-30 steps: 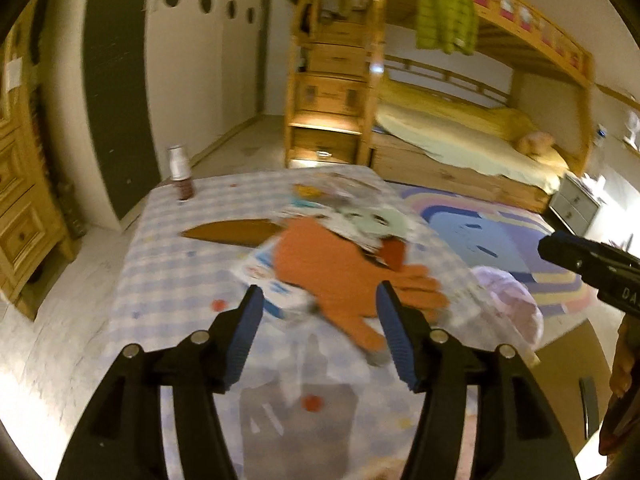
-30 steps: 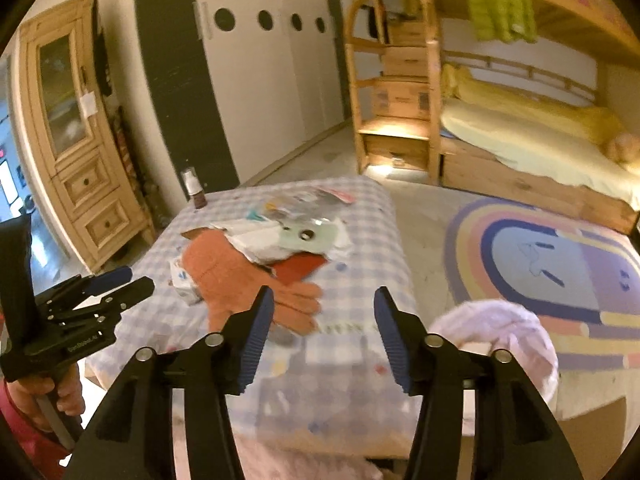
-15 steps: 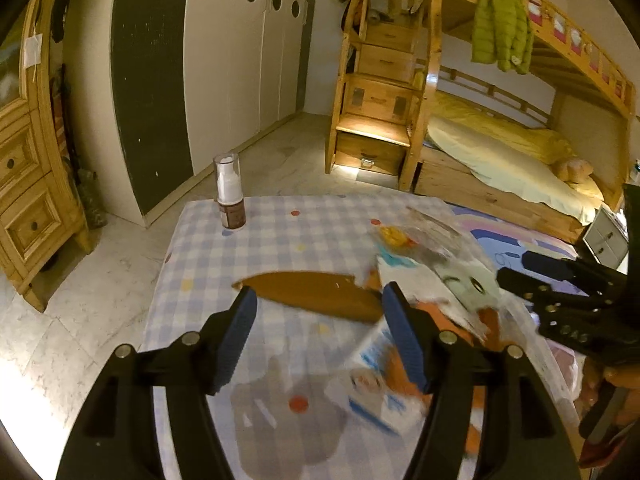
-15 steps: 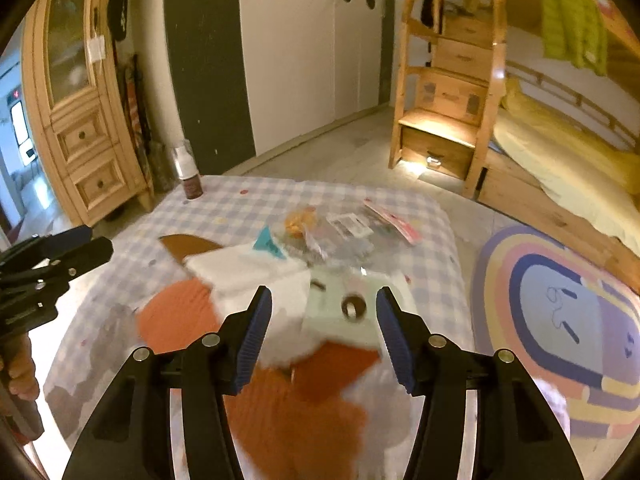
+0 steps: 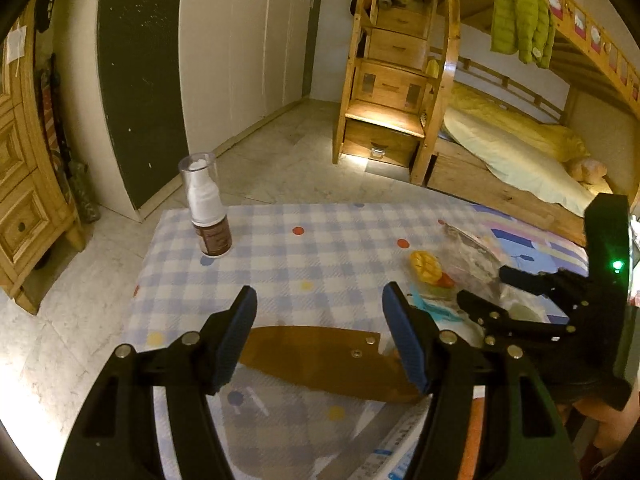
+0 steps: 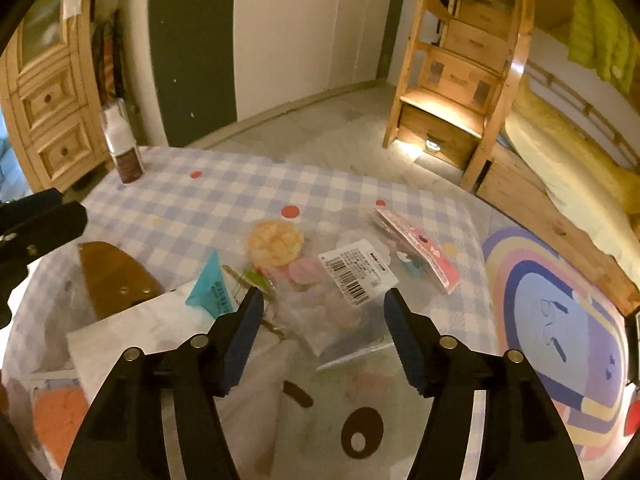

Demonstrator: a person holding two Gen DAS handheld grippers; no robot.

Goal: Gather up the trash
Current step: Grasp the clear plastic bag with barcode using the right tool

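The right gripper (image 6: 322,334) has its fingers (image 6: 244,336) apart and empty, though they have just been narrowing. A clear plastic wrapper with a barcode label (image 6: 358,276) lies between and just beyond them on the counter (image 6: 224,196). Closing from here could also pinch the white paper (image 6: 160,328) by the left finger, or merely crumple the slick film and let it slide free. The pink packet (image 6: 420,256) and the yellow bun-like piece (image 6: 274,242) lie farther ahead. The left gripper (image 5: 320,336) stands wide and empty over a brown flat piece (image 5: 320,356). Beyond its left finger stands the spray bottle (image 5: 206,208), which a careless sweep could topple.
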